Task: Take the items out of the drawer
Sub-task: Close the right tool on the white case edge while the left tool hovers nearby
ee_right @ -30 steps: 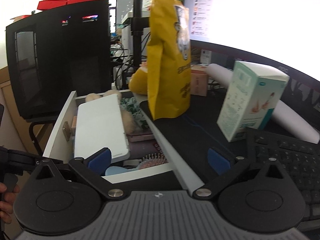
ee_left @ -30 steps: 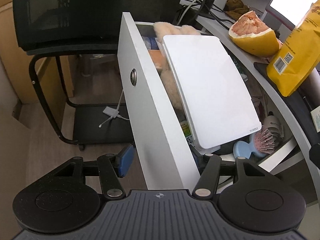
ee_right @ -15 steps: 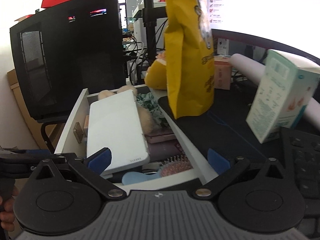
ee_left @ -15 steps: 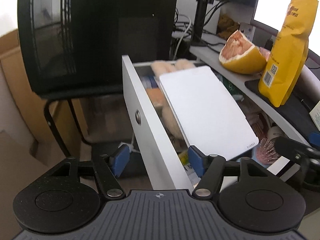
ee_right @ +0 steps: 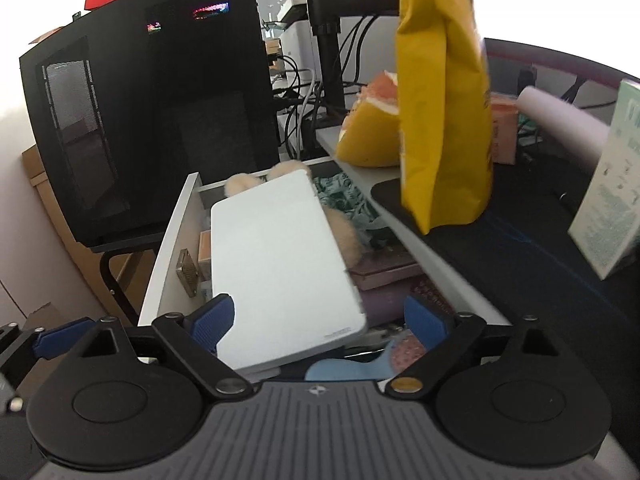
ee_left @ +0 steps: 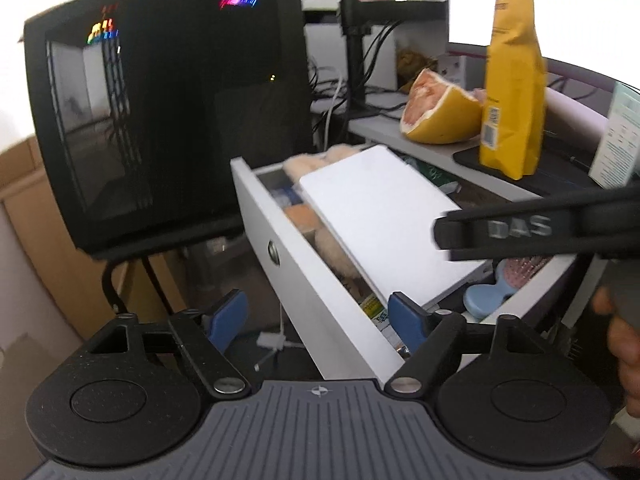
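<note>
Lying uppermost in the open white drawer (ee_right: 160,264), the flat white rigid box (ee_right: 276,264) looks light, slippery; grip its near corner. Right gripper (ee_right: 320,320) and left gripper (ee_left: 316,316) both gape wide, empty.

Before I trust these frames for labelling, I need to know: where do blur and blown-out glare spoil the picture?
Left wrist view: the right gripper's arm crossing the open drawer is motion-smeared, and the monitor is blown out white. Right wrist view: the yellow bag and the boxes at the right edge look soft, the top right corner is washed out, and the white flat case stays fairly crisp.
</note>
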### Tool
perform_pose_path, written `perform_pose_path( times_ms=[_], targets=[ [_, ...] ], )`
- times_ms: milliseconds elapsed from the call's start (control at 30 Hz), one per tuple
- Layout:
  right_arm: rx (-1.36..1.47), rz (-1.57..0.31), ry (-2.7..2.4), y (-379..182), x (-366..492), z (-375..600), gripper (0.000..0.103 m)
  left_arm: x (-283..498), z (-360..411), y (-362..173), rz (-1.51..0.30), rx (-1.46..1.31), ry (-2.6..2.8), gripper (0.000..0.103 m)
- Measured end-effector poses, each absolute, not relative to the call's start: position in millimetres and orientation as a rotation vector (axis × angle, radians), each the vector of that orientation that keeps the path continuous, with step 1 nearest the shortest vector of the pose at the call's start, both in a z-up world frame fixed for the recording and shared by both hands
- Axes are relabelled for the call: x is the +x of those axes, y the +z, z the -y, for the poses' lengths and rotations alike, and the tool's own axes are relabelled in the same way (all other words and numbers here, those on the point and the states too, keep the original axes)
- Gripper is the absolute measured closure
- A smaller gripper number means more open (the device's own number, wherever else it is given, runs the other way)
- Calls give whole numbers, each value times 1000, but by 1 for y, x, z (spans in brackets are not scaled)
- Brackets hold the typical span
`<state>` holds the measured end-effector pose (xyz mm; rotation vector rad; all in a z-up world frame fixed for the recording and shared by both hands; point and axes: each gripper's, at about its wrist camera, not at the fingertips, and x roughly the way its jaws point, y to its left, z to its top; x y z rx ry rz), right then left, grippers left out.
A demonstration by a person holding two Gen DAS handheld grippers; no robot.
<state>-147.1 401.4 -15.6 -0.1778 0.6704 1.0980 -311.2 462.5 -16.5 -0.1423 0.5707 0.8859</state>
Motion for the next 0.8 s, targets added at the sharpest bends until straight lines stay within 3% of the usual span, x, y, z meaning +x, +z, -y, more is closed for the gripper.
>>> perform_pose_path(
  times_ms=[133,267,800],
  targets=[
    [-152,-724,1083,-22,-145,-407,27,-317,-457,-16,-532,-128,864,19],
    [-108,-776,1062,-30,-137,-406,33,-321,-459,-15,-518,-143,864,18],
    [-147,-874,1122,-38,-116,-441,37,-325,-460,-13,-507,-170,838,18]
  ],
)
